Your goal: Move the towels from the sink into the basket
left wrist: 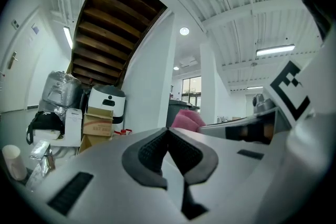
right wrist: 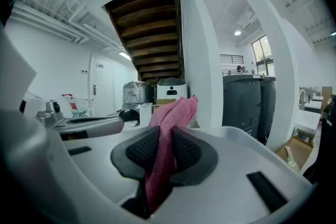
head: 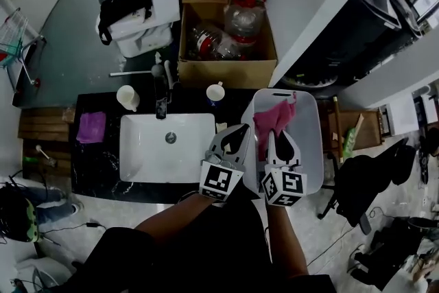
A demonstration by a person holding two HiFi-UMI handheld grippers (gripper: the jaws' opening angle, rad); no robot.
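A big dark counter (head: 96, 165) fills the middle of the head view. A white sink (head: 188, 161) is set into it. A tap (head: 162, 101) stands at the back edge of the sink.

Just to the right of the counter is a white basket (head: 310, 144). Behind the counter sits a brown cardboard box (head: 226, 72) with plastic bottles (head: 209, 43) in it.

The person holds two grippers out in front, side by side. The left gripper (head: 239, 135) is over the right end of the counter, right beside the basket. Its two jaws are pressed together at the tips and there is nothing between them.

The right gripper (head: 278, 136) is over the basket. Its jaws are pinched tight on a pink towel (head: 273, 117). A bit of the towel sticks up past the jaw tips and the rest hangs down between them. From above, the pink towel shows inside the basket's edges. I cannot tell if it touches the basket.

A purple towel (head: 91, 127) lies flat on the counter, to the left of the sink and a little apart from it.

Two small cups stand at the back of the counter. One cup (head: 127, 97) is near the sink's left corner. The other cup (head: 215, 92) is near its right corner.
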